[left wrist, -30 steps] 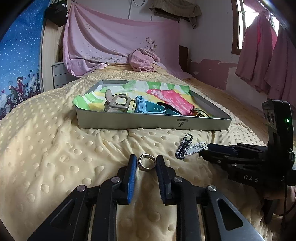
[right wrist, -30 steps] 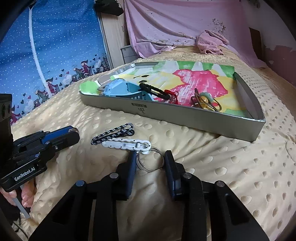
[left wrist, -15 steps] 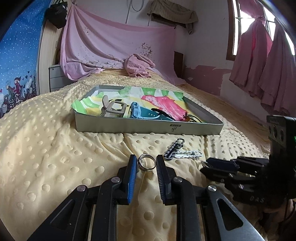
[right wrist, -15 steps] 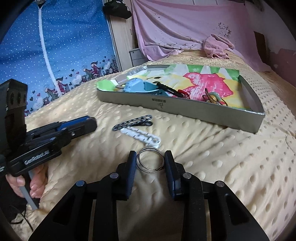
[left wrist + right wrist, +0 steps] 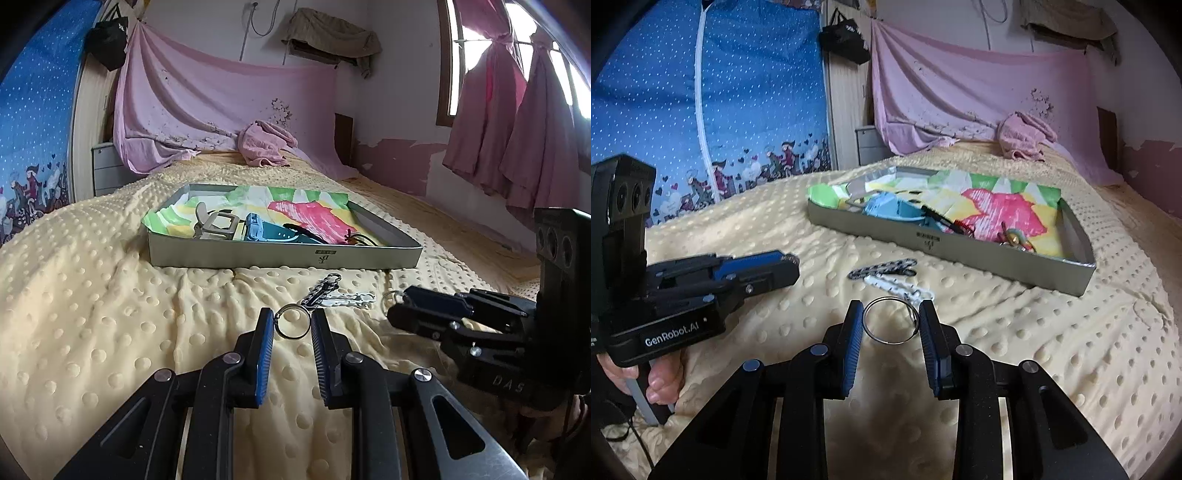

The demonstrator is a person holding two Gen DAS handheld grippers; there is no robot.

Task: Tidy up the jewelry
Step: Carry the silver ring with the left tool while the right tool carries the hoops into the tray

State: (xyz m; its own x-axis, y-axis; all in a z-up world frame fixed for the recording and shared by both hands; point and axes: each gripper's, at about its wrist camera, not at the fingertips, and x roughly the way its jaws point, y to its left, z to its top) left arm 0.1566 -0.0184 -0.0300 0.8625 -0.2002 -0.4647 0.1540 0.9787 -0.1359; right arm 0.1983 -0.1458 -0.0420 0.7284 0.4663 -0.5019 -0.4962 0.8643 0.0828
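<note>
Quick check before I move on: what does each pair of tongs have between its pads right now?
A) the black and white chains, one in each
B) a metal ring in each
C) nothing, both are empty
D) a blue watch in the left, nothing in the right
B: the left tongs grip a small metal ring and the right tongs grip a larger ring, while the two chains lie on the yellow blanket.

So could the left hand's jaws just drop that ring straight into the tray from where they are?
Probably yes. The left gripper grips a metal ring, and only bare blanket lies between it and the tray, whose low wall looks easy to clear.
</note>
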